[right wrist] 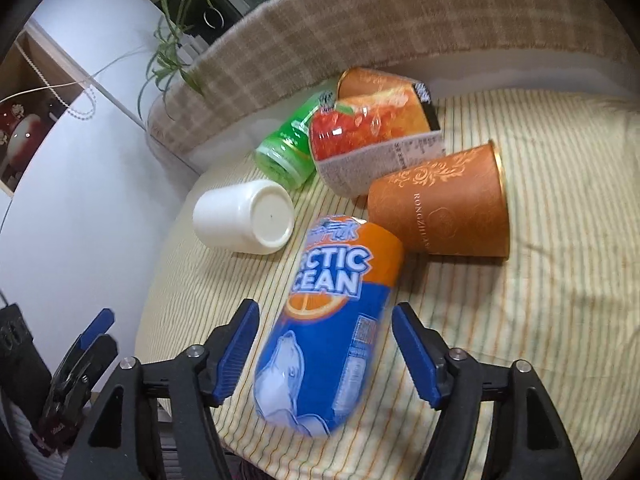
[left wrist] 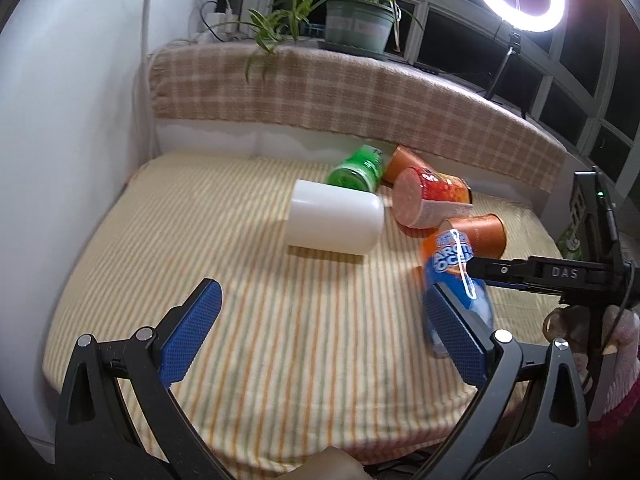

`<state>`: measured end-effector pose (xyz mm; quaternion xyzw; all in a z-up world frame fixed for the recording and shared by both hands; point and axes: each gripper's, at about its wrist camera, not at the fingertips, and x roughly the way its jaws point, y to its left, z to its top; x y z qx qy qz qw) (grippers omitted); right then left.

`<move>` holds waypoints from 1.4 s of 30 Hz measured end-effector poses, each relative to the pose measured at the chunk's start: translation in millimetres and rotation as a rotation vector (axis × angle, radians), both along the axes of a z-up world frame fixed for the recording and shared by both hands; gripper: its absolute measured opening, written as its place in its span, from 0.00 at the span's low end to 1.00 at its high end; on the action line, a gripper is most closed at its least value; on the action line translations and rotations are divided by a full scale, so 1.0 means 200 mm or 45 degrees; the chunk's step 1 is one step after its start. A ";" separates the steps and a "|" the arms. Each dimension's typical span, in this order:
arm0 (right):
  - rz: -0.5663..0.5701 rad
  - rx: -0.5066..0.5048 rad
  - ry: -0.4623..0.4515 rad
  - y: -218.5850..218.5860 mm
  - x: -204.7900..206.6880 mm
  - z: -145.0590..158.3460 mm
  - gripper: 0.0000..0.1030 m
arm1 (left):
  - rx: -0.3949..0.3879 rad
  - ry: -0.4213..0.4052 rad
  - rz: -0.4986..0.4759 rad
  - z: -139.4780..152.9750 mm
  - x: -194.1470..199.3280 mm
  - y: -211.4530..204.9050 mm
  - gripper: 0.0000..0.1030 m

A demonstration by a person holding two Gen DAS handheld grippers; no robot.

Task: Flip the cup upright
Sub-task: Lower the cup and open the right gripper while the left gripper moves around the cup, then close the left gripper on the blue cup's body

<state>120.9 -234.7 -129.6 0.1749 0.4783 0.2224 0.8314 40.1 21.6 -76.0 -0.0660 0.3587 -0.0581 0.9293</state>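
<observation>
A blue and orange "Arctic Ocean" cup (right wrist: pixel 332 328) lies on its side on the striped cloth, between the open jaws of my right gripper (right wrist: pixel 326 354), which do not touch it. It also shows in the left wrist view (left wrist: pixel 456 276), next to the right gripper's arm (left wrist: pixel 532 272). A white cup (left wrist: pixel 334 218) lies on its side in the middle; in the right wrist view (right wrist: pixel 244 216) its base faces me. My left gripper (left wrist: pixel 320 336) is open and empty over the near part of the cloth.
A green cup (left wrist: pixel 356 170), a red-orange printed cup (right wrist: pixel 376 136) and an orange paper cup (right wrist: pixel 440 204) lie tipped over at the back. A checked ledge (left wrist: pixel 360 92) with a potted plant (left wrist: pixel 358 24) runs behind. A white wall (left wrist: pixel 60 160) is on the left.
</observation>
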 end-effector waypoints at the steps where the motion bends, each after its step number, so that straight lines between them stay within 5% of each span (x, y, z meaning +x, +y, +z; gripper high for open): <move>1: -0.002 0.005 -0.010 -0.01 -0.01 0.01 0.71 | -0.006 0.007 -0.012 0.00 0.01 -0.01 1.00; 12: -0.041 -0.083 -0.194 -0.10 -0.29 0.18 0.72 | -0.332 0.267 -0.261 -0.07 0.29 -0.15 0.95; 20: -0.177 -0.129 -0.217 -0.28 -0.43 0.18 0.75 | -0.512 0.486 -0.360 -0.22 0.50 -0.26 0.89; 42: -0.315 -0.107 -0.149 -0.47 -0.54 0.08 0.78 | -0.526 0.669 -0.420 -0.39 0.73 -0.51 0.77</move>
